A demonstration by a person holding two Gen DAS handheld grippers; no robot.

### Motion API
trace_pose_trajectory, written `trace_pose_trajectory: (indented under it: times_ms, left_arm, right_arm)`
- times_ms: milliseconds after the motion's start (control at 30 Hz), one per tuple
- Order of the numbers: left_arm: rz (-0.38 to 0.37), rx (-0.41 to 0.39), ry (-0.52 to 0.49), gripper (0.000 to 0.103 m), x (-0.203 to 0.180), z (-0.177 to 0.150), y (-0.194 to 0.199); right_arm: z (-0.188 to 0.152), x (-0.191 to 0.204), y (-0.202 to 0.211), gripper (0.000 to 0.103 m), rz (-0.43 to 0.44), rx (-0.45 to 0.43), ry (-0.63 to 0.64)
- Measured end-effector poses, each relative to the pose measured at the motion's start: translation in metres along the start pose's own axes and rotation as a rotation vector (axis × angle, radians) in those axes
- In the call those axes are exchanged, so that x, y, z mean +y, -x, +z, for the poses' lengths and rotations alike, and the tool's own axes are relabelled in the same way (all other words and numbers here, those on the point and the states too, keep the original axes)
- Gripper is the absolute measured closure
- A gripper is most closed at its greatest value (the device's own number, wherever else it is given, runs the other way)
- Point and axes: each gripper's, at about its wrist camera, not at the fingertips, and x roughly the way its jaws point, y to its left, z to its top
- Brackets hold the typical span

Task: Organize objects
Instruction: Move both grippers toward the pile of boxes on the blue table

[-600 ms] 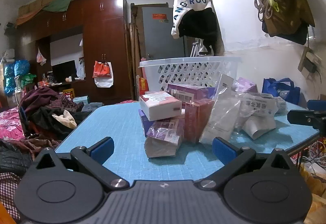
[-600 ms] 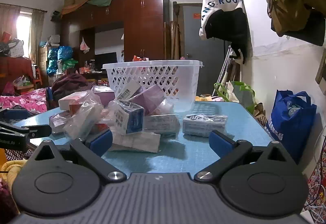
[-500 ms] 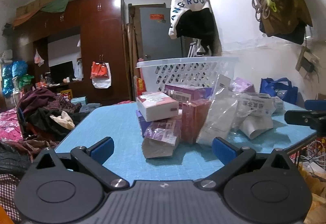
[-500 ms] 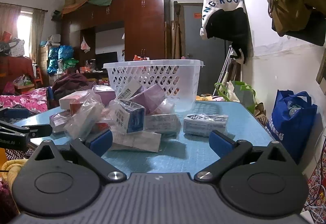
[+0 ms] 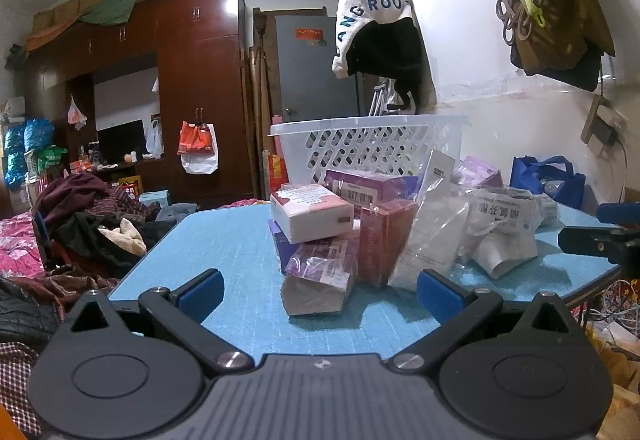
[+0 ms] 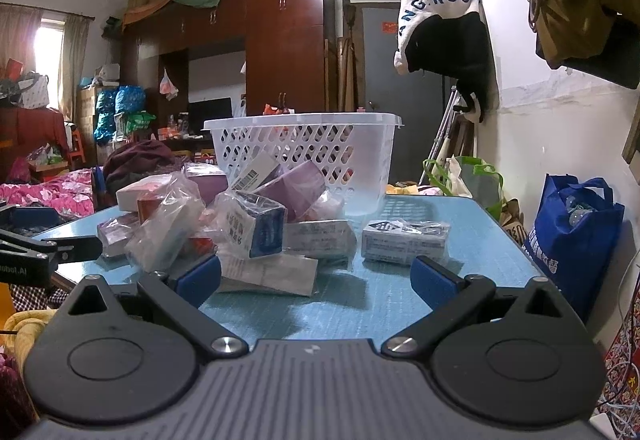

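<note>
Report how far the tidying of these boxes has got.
Done: nothing that shows; the boxes and packets lie heaped on the blue table in front of the white basket.
In hand: nothing; left gripper and right gripper are both open and empty.
Left: the whole pile.

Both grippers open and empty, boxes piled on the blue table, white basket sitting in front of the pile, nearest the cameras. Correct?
One error: the white basket stands behind the pile of boxes, at the far end of the blue table, as the right wrist view shows. The rest holds: left gripper and right gripper are open and empty.
</note>
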Motion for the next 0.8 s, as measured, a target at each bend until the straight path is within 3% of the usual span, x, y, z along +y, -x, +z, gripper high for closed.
trace_pose_trajectory:
  times_ms: [633,800]
  left_arm:
    - [-0.042,-0.016,0.013,0.0,0.0009,0.002,0.0008]
    - [-0.053,-0.07,0.013,0.0,0.0019,0.0046,0.0044]
  right_arm:
    - [-0.0008,0.0016,-0.0006,0.0,0.009,0.009,0.011]
    - [-0.0006,0.0014,-0.0006,0.0,0.008,0.008,0.012]
